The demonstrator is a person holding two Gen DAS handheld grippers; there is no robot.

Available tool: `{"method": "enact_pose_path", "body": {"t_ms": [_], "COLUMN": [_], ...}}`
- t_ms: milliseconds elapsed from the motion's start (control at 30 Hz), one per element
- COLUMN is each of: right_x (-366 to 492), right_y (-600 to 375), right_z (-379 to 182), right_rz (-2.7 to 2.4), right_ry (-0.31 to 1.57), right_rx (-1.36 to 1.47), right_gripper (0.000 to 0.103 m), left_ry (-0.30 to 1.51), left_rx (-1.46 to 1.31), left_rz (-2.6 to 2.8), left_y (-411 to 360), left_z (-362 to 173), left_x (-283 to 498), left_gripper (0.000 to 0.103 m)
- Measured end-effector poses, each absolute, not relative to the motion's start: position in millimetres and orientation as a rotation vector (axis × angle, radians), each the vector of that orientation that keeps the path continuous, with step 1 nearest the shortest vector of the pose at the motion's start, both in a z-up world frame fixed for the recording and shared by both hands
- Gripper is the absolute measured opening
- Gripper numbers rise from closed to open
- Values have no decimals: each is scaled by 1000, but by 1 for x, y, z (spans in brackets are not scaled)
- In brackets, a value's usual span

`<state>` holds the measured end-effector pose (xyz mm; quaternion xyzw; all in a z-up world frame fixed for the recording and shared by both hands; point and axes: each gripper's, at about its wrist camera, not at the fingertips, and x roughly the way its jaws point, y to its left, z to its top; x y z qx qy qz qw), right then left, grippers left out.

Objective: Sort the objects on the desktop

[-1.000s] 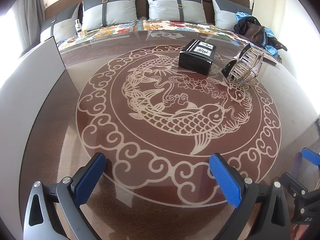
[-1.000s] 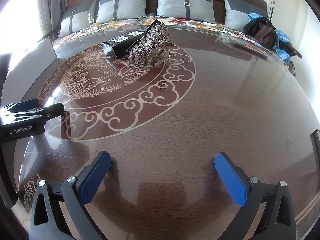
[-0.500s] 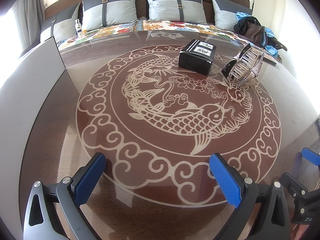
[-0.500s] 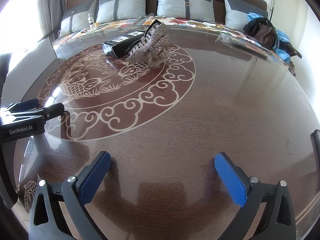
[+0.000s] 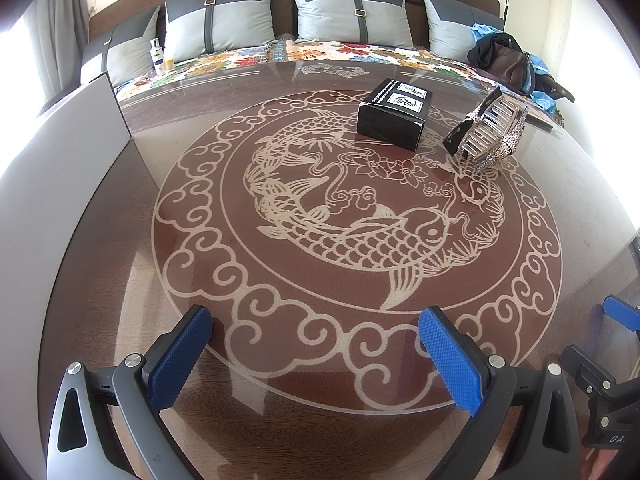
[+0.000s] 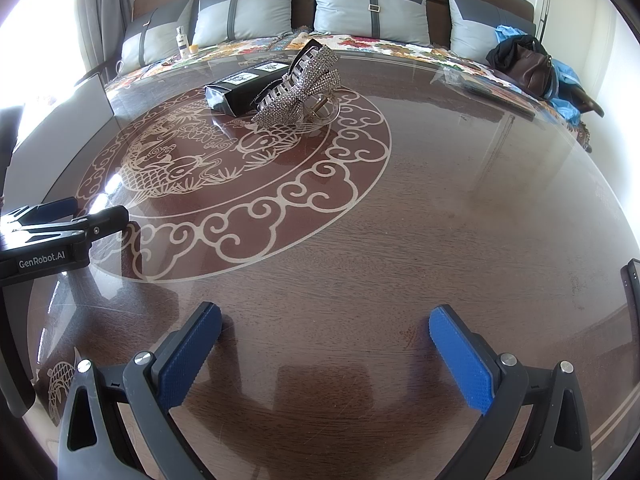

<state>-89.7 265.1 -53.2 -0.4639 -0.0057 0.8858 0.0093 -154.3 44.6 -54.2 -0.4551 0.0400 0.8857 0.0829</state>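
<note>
Nothing sorted yet: both grippers [image 5: 314, 354] [image 6: 326, 354] hover empty, jaws wide; next, reach the rhinestone-studded hair claw [image 6: 304, 86] beside the black cardboard box [image 5: 394, 114]

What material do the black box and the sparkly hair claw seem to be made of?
Black box: likely matte cardboard, with crisp folded edges and white printed labels. Hair claw: apparently plastic or metal, covered with glittering rhinestones; a metal spring shows at its hinge.

Box [image 5: 394, 118] on table [image 5: 280, 272], hair clip [image 5: 490, 136] just right.
</note>
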Motion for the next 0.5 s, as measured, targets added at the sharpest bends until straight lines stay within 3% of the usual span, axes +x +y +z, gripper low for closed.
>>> {"method": "enact_pose_path", "body": {"t_ms": [500], "right_x": [-90], "right_y": [265], "right_z": [-53], "right_rz": [2766], "right_ry": [-16], "right_rx": [-1449], "right_gripper": [103], "left_ry": [119], "left_rx": [-1359], "left_rz": [2644], "left_y": [44], "left_z": [-54], "left_x": [-154], "left_gripper": [103]}}
